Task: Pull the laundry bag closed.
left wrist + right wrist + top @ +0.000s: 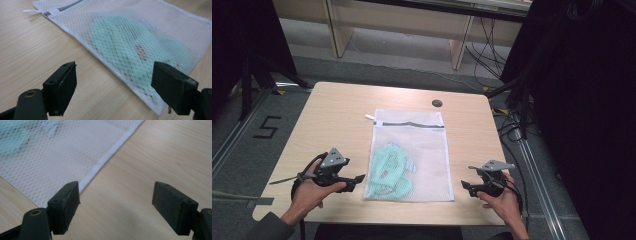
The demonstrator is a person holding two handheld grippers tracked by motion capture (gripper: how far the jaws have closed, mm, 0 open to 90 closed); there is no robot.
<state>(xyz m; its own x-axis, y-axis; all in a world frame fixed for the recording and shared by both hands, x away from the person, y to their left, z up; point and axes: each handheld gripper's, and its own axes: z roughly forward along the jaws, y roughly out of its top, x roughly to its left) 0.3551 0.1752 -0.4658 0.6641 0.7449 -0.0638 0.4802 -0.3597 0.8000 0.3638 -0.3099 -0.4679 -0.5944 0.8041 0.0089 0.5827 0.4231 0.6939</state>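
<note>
While both grippers rest low near the front edge of the table (332, 107), neither one holds anything. A white mesh bag (424, 150) lies flat at the middle of the table, its zipped end toward the far edge and its closed end near the front edge. Inside the bag, a mint-green garment (388, 170) sits bunched against the bag's left side, toward the front.

Left gripper (357, 181): held in the person's left hand (309, 192) just beside the bag's front left corner, pointing toward the bag. Its jaws stand wide apart with bare tabletop between them. In the left gripper view, the gripper (113, 85) faces the bag (175, 30) at its near edge, and the green garment (120, 47) shows through the mesh.

Right gripper (468, 187): held in the person's right hand (502, 202) just beside the bag's front right corner, pointing toward the bag. Its jaws also stand wide apart. In the right gripper view, the gripper (116, 202) has tabletop between its jaws; one jaw stands in front of the bag's hemmed edge (100, 165). Contact with the bag cannot be confirmed.

A small dark round disc (437, 103) sits near the far edge of the table, beyond the bag and well apart from both grippers.
</note>
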